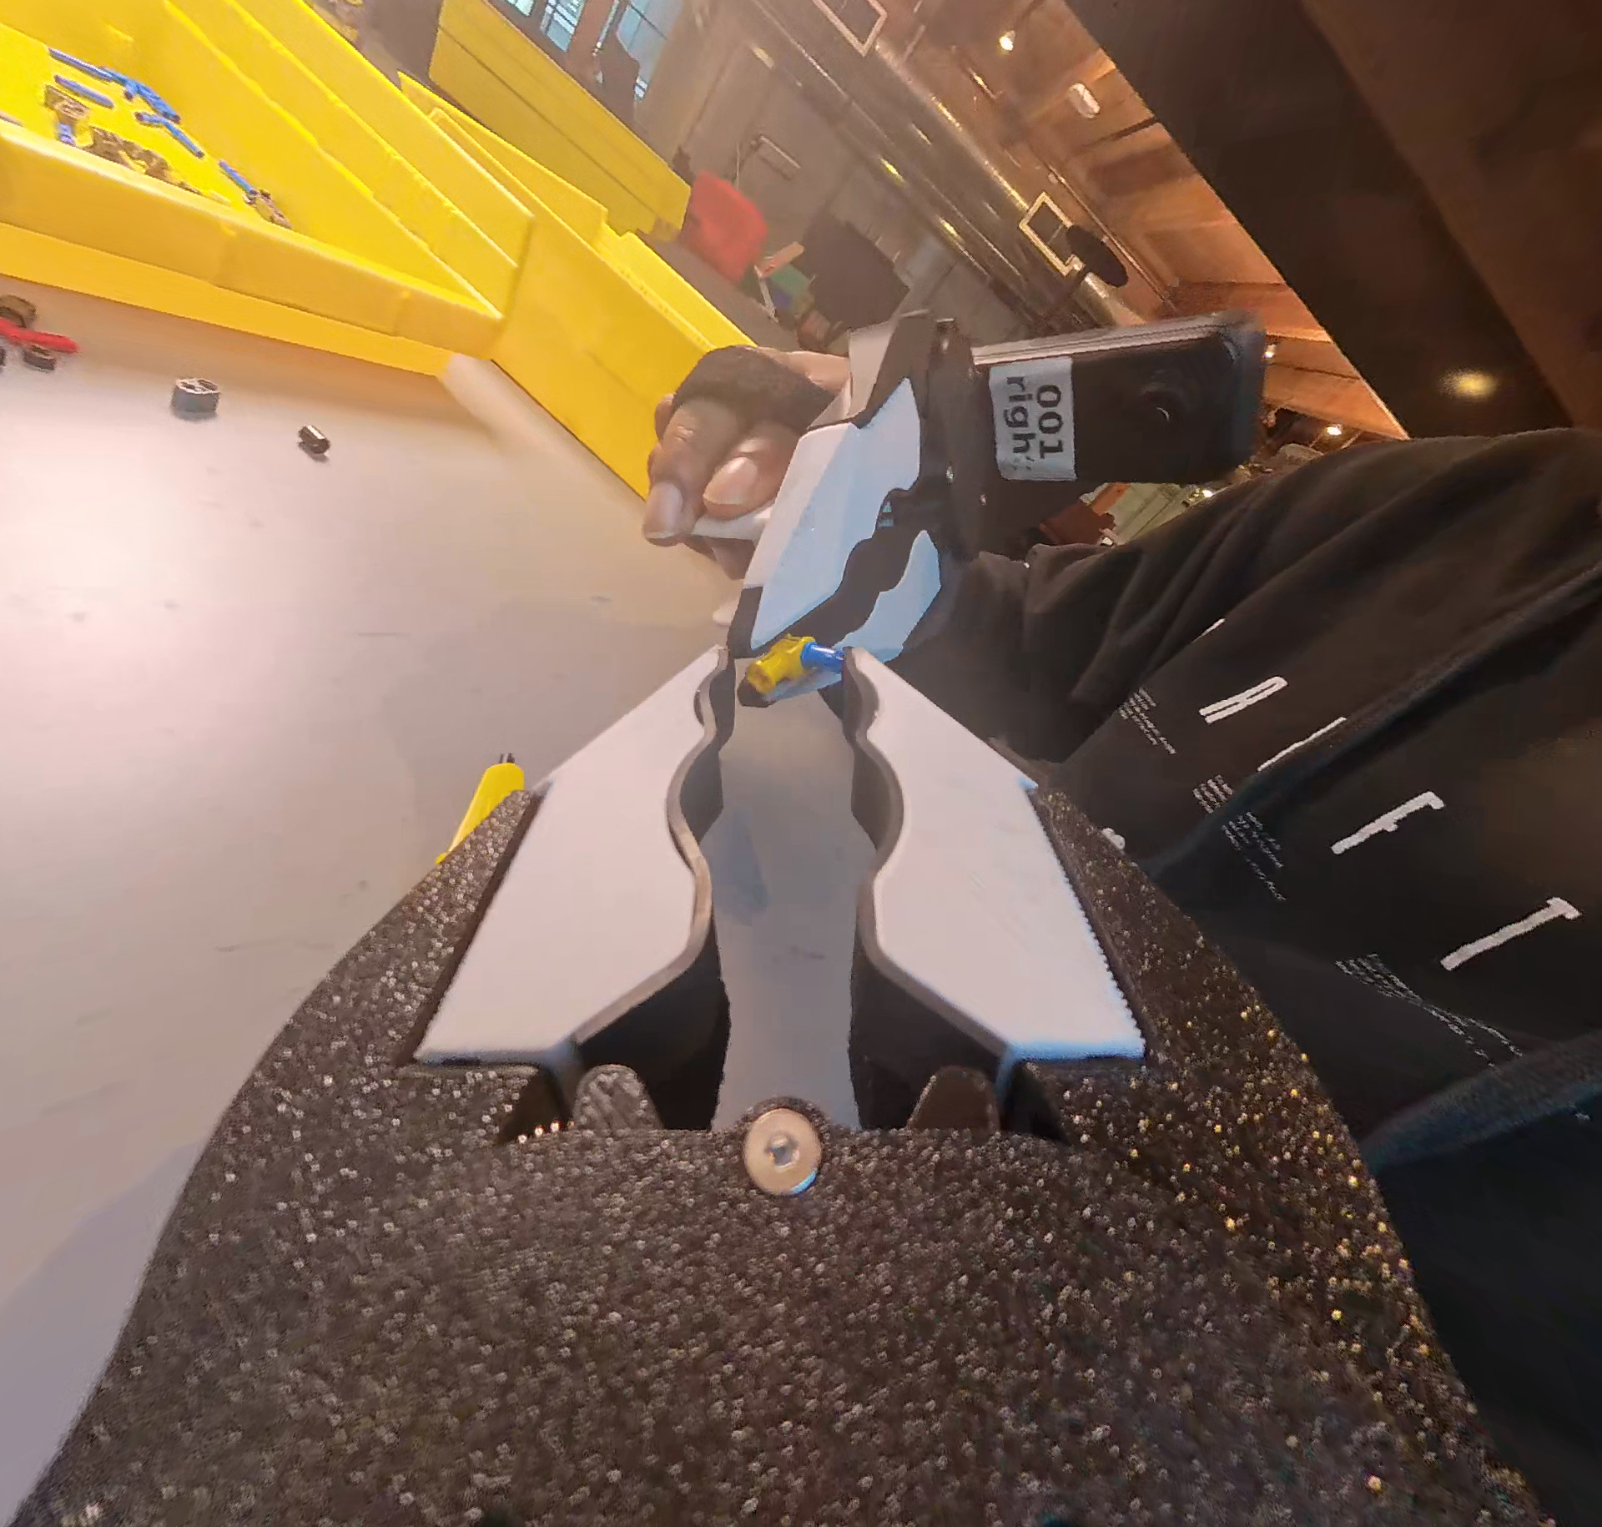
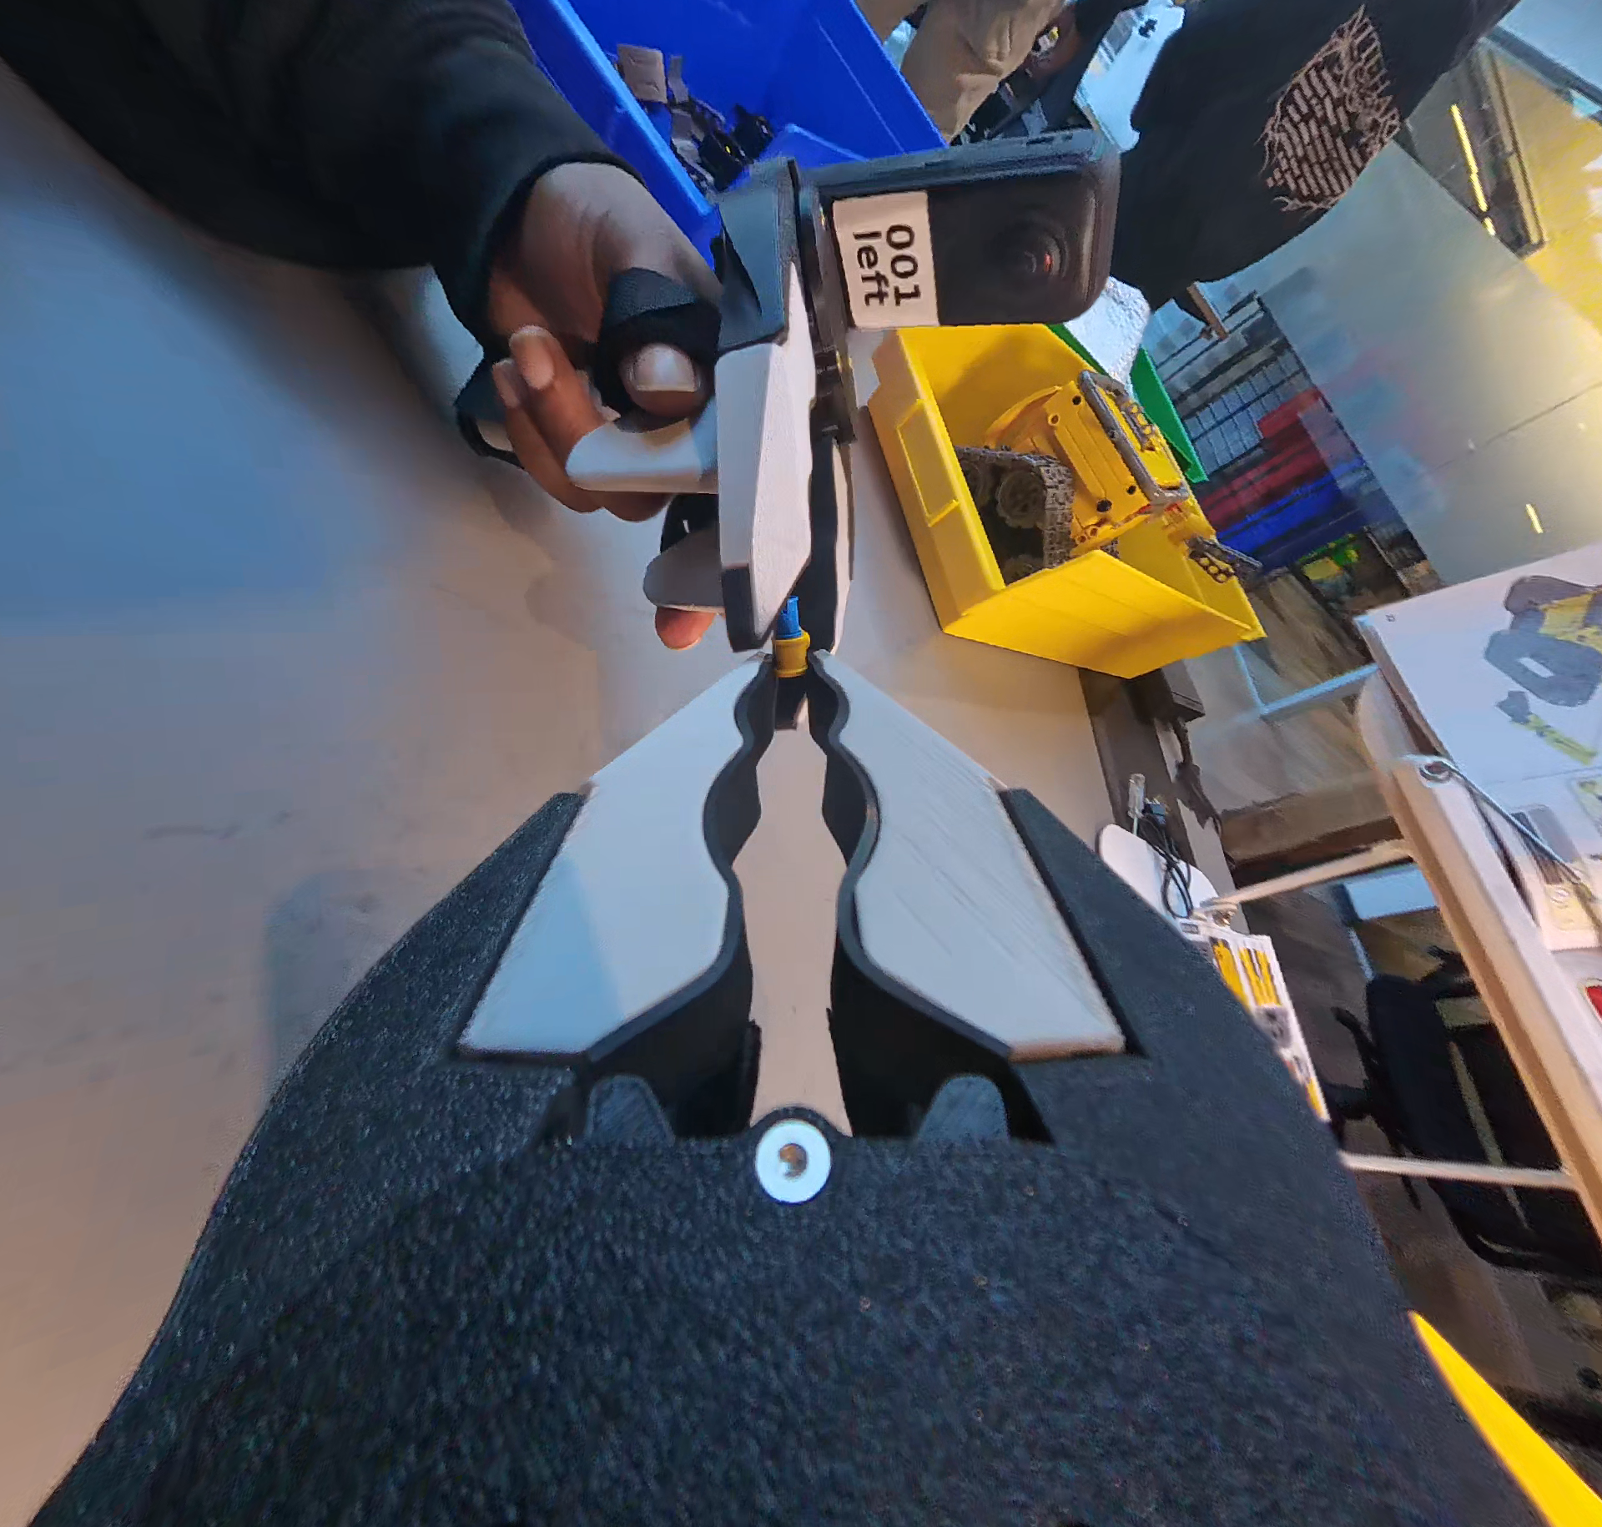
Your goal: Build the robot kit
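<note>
My right gripper (image 2: 791, 670) is squeezed tight on a little yellow connector piece (image 2: 791, 651) with a blue pin (image 2: 787, 618) sticking out of it, right at my fingertips. My left gripper (image 1: 784, 670) has its jaws apart, and the same yellow piece (image 1: 771, 669) and blue pin (image 1: 819, 656) sit just in front of its tips, held by the other gripper; in my right view the blue pin goes in between the left tips, but I cannot tell if they touch it. Past my right jaws, on the grey table (image 2: 217, 618), a yellow bin (image 2: 1084, 610) holds a yellow toy digger (image 2: 1084, 445), and far off to the left of my left jaws are yellow trays (image 1: 347, 211) and small black parts (image 1: 195, 396).
</note>
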A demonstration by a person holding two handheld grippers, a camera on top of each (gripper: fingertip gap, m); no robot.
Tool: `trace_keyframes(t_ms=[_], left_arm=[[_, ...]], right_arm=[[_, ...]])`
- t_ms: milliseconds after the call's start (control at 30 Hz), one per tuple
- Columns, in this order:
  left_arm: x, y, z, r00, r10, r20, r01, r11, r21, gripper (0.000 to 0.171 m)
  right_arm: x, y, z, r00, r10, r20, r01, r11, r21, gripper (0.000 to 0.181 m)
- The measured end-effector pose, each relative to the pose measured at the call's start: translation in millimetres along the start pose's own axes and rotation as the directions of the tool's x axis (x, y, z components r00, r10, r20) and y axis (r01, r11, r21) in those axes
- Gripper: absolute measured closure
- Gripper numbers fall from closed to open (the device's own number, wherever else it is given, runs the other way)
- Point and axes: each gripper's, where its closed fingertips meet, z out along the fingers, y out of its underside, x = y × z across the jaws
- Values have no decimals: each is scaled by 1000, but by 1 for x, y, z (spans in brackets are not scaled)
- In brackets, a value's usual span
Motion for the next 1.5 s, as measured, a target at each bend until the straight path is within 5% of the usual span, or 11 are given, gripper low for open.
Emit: trace_keyframes(t_ms=[333,467,500,667,833,900,1000,1133,1300,1500], left_arm=[[-21,-15,-14,982,91,163,-102,993,60,152],[-21,-6,-8,983,89,162,-94,995,23,152],[-21,-6,-8,986,72,152,-77,997,26,152],[-17,-8,-7,991,52,125,-58,997,45,152],[-26,-18,-18,959,145,244,-163,985,56,152],[-32,-22,-23,902,266,339,-288,958,15,152],[-33,-26,-25,752,481,451,-493,864,-100,152],[-34,-22,-22,509,702,497,-660,690,-298,152],[-37,-17,-18,301,827,475,-719,524,-457,152],[-38,-15,-17,167,879,447,-734,414,-539,151]], right_arm=[[10,9,-2,997,70,-31,-71,997,-34,162],[9,11,2,998,-5,-62,1,998,-69,167],[11,12,1,997,-25,-73,19,997,-80,181],[11,13,2,997,-22,-70,17,997,-74,181],[22,16,-1,980,181,-81,-182,983,-15,168],[28,10,-3,931,363,-43,-360,930,71,162],[38,3,-6,759,646,87,-649,737,188,156],[41,4,-2,581,794,180,-811,545,214,153],[21,3,10,530,816,232,-847,519,112,155],[17,7,11,452,848,278,-890,449,79,170]])
